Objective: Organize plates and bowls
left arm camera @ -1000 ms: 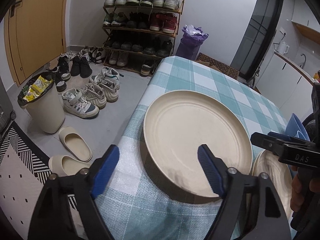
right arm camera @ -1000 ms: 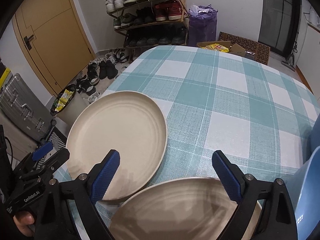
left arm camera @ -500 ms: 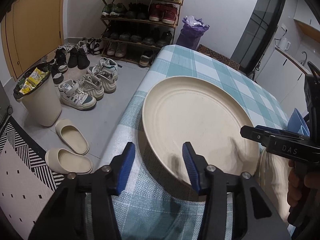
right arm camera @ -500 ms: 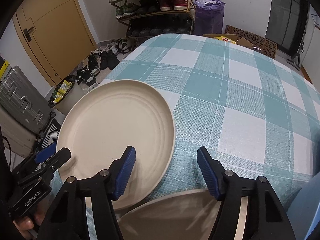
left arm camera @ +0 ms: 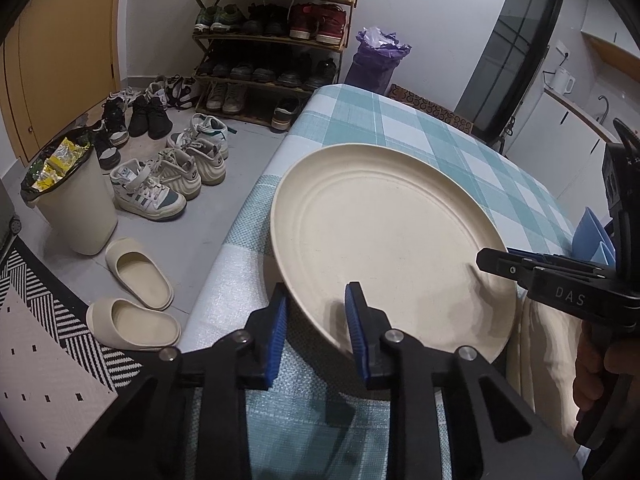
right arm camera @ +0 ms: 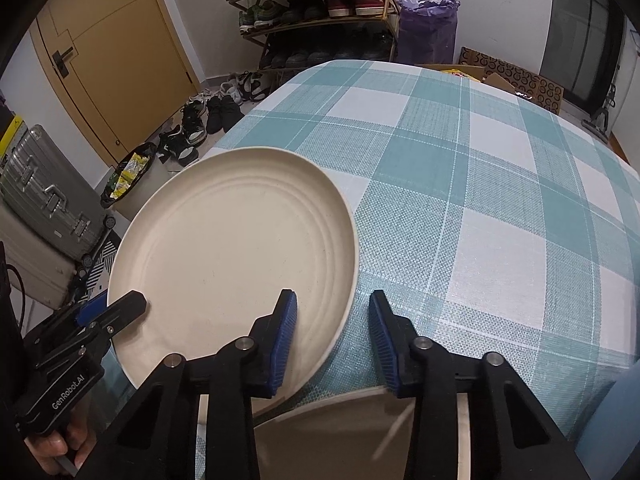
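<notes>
Roughly, by label:

Bin: a cream waste bin (left arm camera: pixel 78 206) stands on the floor at the left of the left wrist view, lined with a dark bag and holding yellow wrappers.

Purple bag: a stuffed purple bag (left arm camera: pixel 378 58) stands beside the shoe rack (left arm camera: pixel 272 36), upper centre.

Plate: the large cream plate (left arm camera: pixel 384 236) fills the centre of the left wrist view, tilted, its near rim raised off the checked tablecloth (right arm camera: pixel 480 184).

Second plate: another cream plate (right arm camera: pixel 360 432) lies at the bottom centre of the right wrist view, partly under the right tongs.

Left gripper (left arm camera: pixel 316 332): narrow, its blue pads closed on the near rim of the large plate; in the right wrist view it reaches in from the lower left.

Right gripper (right arm camera: pixel 332 340): partly closed, straddling the plate's right edge with one pad over the plate and the other over the cloth; whether the pads touch the rim I cannot tell.

Hands: fingers show under each handle at the frame edges.

Writing: "DAS" on the right tongs, "GenRobot.AI" on the left.
</notes>
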Available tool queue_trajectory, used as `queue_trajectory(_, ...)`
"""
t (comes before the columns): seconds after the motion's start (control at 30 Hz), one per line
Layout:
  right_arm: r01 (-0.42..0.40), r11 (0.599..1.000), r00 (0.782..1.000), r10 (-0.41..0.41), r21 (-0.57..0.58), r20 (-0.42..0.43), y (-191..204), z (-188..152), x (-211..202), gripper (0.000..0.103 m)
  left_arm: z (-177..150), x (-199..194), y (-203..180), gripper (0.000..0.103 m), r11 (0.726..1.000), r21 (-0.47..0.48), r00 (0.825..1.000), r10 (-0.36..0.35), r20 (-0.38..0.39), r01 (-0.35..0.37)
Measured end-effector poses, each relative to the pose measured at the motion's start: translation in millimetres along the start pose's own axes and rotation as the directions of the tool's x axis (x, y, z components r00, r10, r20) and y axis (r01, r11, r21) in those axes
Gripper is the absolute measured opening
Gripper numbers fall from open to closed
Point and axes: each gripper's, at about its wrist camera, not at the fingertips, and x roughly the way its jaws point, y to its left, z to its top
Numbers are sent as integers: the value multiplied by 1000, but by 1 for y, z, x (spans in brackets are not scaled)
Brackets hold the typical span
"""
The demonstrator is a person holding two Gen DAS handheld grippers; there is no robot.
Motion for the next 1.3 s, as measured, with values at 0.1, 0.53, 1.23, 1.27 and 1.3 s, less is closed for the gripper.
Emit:
queue_trajectory(0.1,6,1000,1000,-5,-11,5,2,0,-1,23,0,0,2,26,1000,-10,1000,-7,0,7)
queue_trajectory(0.53,37,999,998,-35,-36,53,9,-5,-10,21,3,-11,3,25,1000,-20,999,-3,32,4)
queue_trajectory(1.23,48,996,991,-39,-69,130,19,-4,-52,21,9,-43,-5,25,1000,2,995,-23,99,23)
queue_trajectory(1.27,49,996,990,-39,-68,133,18,-5,-55,21,9,-45,-7,25,1000,6,994,-25,103,25)
queue_trajectory(1.3,50,996,990,-41,-68,135,18,-6,-58,21,9,-46,-8,25,1000,9,994,-27,105,26)
